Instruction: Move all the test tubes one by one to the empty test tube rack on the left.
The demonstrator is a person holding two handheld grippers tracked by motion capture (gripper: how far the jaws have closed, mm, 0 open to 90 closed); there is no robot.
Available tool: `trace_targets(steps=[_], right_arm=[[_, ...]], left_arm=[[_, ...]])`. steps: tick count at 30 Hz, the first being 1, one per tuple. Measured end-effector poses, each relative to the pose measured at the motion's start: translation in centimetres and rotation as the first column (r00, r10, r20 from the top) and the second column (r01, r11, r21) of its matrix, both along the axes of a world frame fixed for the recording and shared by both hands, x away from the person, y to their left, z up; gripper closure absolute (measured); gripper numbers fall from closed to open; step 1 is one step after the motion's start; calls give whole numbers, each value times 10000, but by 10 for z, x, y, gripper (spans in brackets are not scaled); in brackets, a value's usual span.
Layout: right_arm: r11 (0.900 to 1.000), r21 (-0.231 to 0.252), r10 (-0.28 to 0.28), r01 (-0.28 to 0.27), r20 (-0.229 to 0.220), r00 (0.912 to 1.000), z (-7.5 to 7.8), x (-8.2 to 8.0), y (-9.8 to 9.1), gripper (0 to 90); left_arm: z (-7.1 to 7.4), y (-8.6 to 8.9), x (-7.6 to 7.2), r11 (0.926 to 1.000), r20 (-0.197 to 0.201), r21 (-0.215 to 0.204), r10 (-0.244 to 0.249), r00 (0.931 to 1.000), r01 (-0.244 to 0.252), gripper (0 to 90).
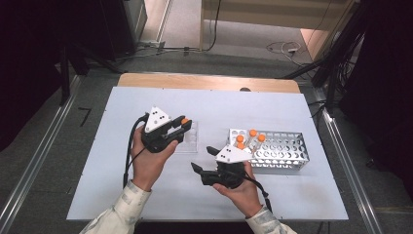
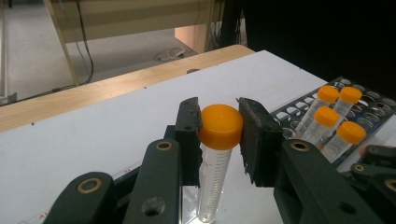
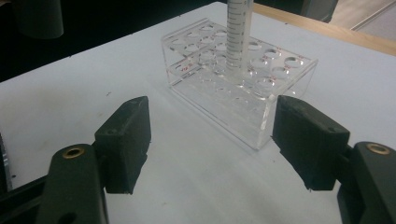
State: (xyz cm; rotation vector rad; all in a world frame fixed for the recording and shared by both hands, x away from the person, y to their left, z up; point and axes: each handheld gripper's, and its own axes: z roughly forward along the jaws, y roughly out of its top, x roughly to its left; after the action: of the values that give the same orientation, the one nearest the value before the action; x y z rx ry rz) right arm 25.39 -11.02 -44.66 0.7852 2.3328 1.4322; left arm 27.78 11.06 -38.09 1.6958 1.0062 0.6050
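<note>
While its top is cropped from the right gripper view, the graduated tube (image 2: 212, 179) stands in the clear acrylic rack (image 3: 243, 88); left gripper (image 2: 219, 128) clamps its orange cap (image 2: 221, 126), right gripper (image 3: 212, 140) gapes, empty.

The left gripper (image 2: 220, 128) clamped the orange cap (image 2: 221, 126) of an upright clear tube (image 2: 212, 182) between its black jaws above the white surface (image 2: 93, 135). To the right, 4 orange-capped tubes (image 2: 327, 116) stood in a perforated rack (image 2: 373, 105).
</note>
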Motion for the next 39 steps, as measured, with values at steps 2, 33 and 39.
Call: trace_targets(steps=[2,33,39], right_arm=[[10000,15,16,-16,-3,10000,0,0,0,267],[9999,111,17,-17,-21,10000,0,-1,-2,269],[9999,87,56,-55,-54,10000,-1,-1,-1,270]], left_arm=[[1,1,2,10000,0,34,47,10000,-47,701],[-26,-2,12,9977,49,432,523,9986,-524,700],[-36,-3,11,9971,-35,544,534,9986,-531,699]])
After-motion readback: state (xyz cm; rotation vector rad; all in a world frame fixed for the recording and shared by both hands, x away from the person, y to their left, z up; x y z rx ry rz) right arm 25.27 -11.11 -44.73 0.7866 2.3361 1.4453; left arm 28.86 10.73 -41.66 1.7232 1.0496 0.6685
